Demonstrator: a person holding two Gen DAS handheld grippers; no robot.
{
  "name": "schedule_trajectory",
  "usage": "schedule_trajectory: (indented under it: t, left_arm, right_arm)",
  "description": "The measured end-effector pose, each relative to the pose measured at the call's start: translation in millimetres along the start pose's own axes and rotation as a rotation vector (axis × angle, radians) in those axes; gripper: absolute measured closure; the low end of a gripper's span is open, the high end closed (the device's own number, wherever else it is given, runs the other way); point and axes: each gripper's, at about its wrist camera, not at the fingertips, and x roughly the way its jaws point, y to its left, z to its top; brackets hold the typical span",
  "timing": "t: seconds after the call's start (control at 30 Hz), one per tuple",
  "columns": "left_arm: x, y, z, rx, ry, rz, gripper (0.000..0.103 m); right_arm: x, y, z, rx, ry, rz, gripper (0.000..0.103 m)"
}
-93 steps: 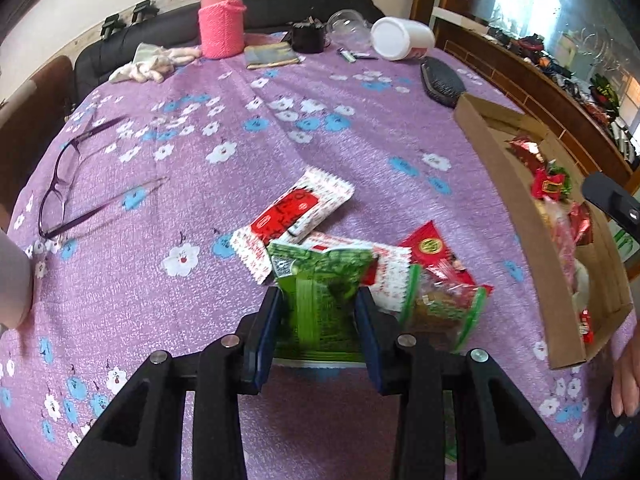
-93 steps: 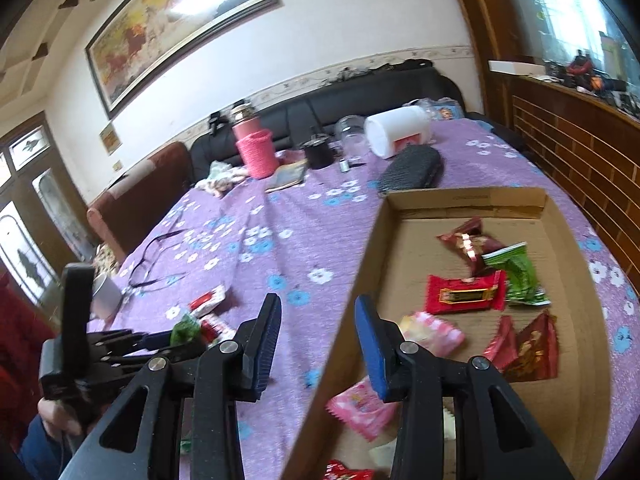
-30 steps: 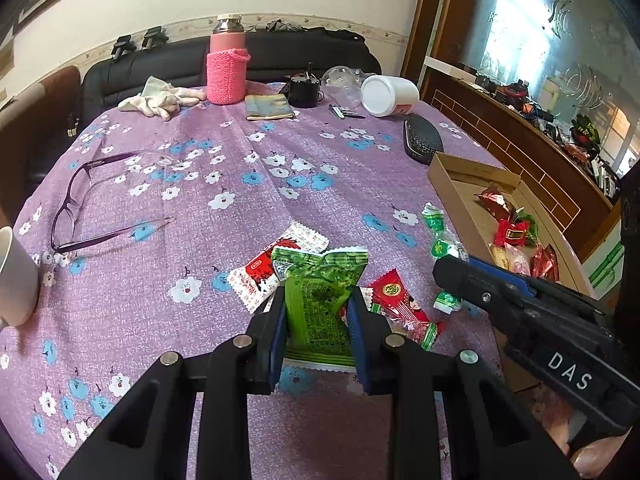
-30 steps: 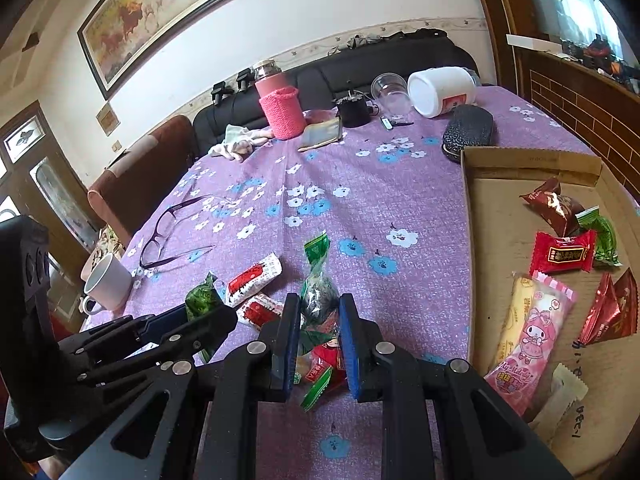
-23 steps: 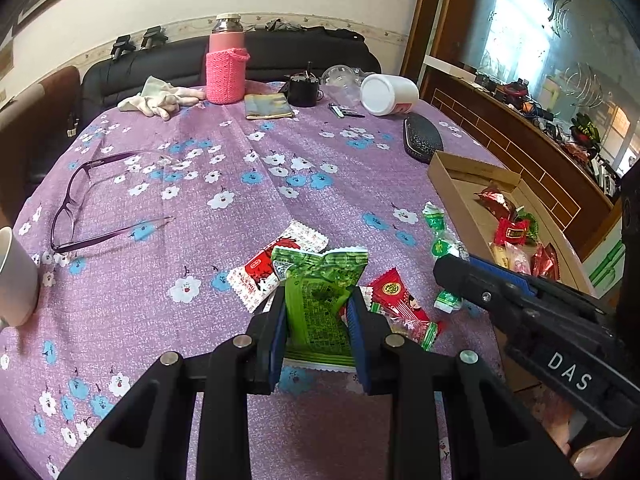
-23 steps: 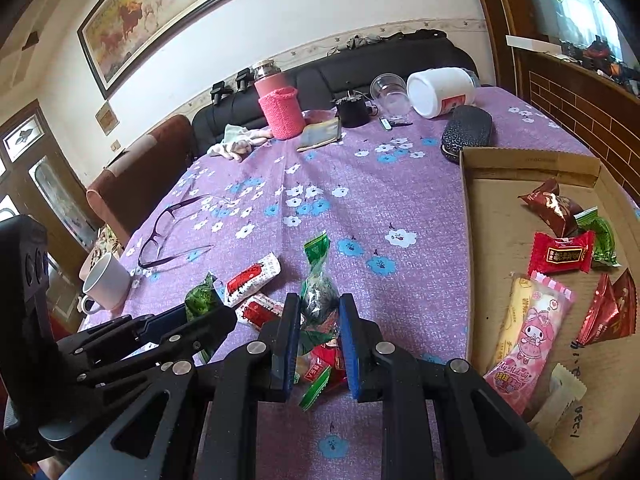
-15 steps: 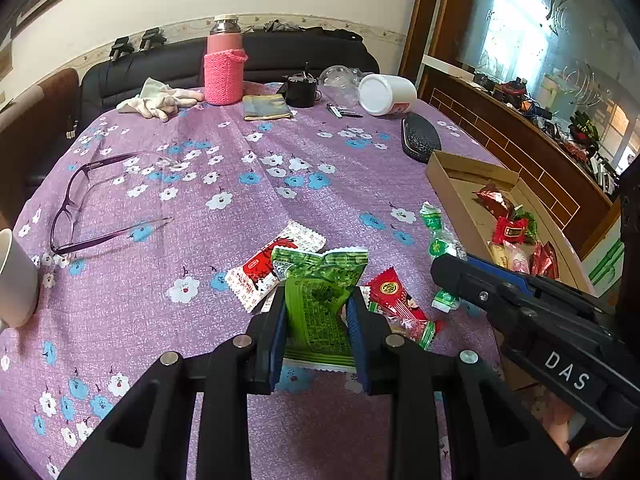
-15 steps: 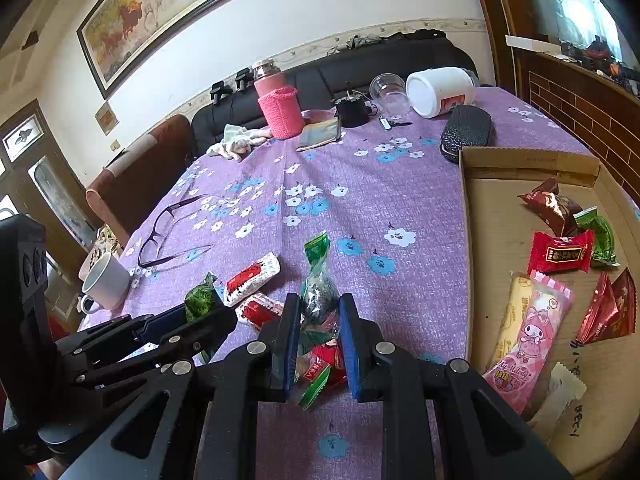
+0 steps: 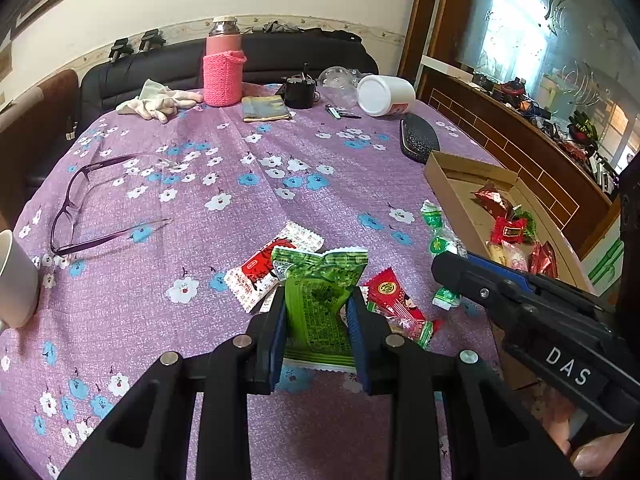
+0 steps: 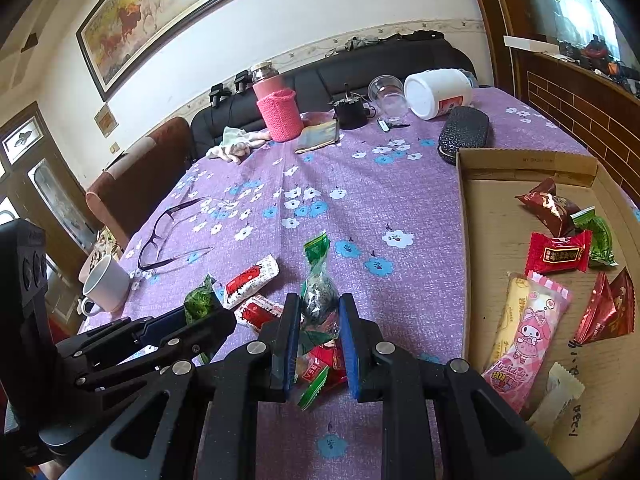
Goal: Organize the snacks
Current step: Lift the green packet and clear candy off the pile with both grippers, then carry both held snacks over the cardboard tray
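My left gripper [image 9: 317,304] is shut on a green snack packet [image 9: 320,276], held upright just above the purple flowered tablecloth. My right gripper [image 10: 319,308] is shut on a green twist-wrapped candy [image 10: 316,256] with a dark centre, which also stands upright. Each gripper shows in the other's view: the right gripper [image 9: 452,268] to the right, the left gripper [image 10: 212,320] to the lower left. Red-and-white packets [image 9: 272,264] and a red packet [image 9: 394,296] lie on the cloth between them. A cardboard box [image 10: 464,240] at the right holds several snacks.
Glasses [image 9: 80,200] and a white mug [image 9: 14,276] sit at the left. A pink-sleeved bottle [image 9: 222,76], gloves [image 9: 160,100], a white jar [image 9: 384,94] on its side and a black case [image 9: 418,140] stand along the far side.
Since three seconds ago the right gripper left the box, came to the pile and shut on the twist candy; the left raised its green packet. Nothing moved in the last second.
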Motion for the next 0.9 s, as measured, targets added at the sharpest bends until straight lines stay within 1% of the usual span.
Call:
schedule_trajectory:
  t: [0.33,0.5,0.63,0.7,0.77,0.9]
  left_arm:
    - [-1.3,-2.9,0.1,0.006,-0.002,-0.004,0.076]
    - [-2.4,-5.8,0.1,0.015,-0.005,-0.011,0.076]
    - [-3.5,-11.2,-1.4,0.032,-0.007,-0.037,0.076]
    - [-4.3,-17.8,-2.8,0.055,-0.005,-0.055,0.076]
    - [-7.6,-23.4,-4.6,0.078,-0.014,-0.062,0.076]
    - [-14.7,-33.8,-6.7,0.100,-0.021,-0.103,0.076]
  right_arm:
    - [-2.5,-2.8,1.7,0.014,-0.007,-0.004,0.082]
    - [-9.3,-11.1,1.6,0.048,-0.024,-0.008,0.082]
    - [-20.2,-28.6,0.9,0.105,-0.047,-0.023,0.082]
    - [-27.5,-39.2,0.4,0.136,-0.064,-0.037,0.082]
    - [-38.3,-51.6,-1.6,0.170,-0.088,-0.058,0.082]
    - [-66.8,-82.7,-9.4,0.239,-0.157,-0.110,0.082]
